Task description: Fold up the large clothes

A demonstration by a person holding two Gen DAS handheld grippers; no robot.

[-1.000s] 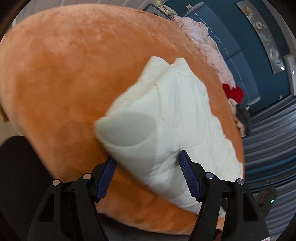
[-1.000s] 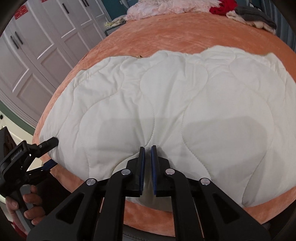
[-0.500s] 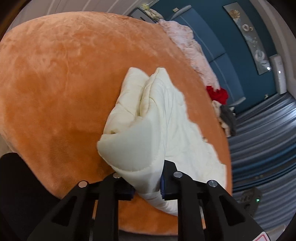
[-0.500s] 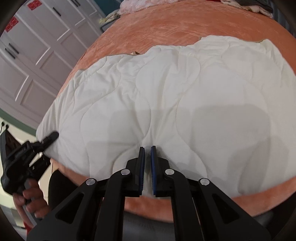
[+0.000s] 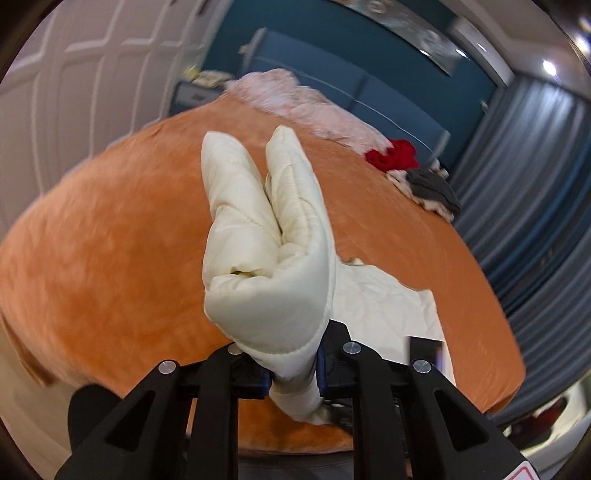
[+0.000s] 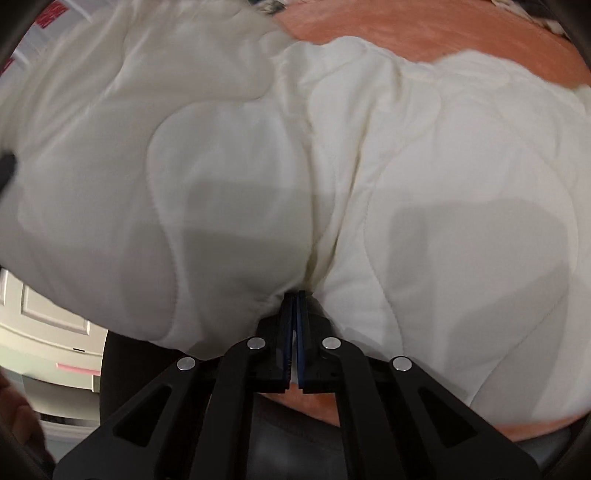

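1. Two views, left wrist first: your left gripper (image 5: pixel 295 373) has just been closing and now pinches a bunched corner of the cream quilt (image 5: pixel 266 266), which stands up toward twelve o'clock in two puffed lobes. You hold the corner, I judge, because it leads the fold. The rest trails toward four o'clock over the orange bed (image 5: pixel 110 258). A pile of clothes (image 5: pixel 406 166) sits at two o'clock, well apart.

2. Right wrist: your right gripper (image 6: pixel 294 332) is clamped tight on the quilt's (image 6: pixel 424 166) near edge, cloth puckering at the blue pads (image 6: pixel 301 325). That probably anchors the hem. The bed (image 6: pixel 424 29) shows at one o'clock.
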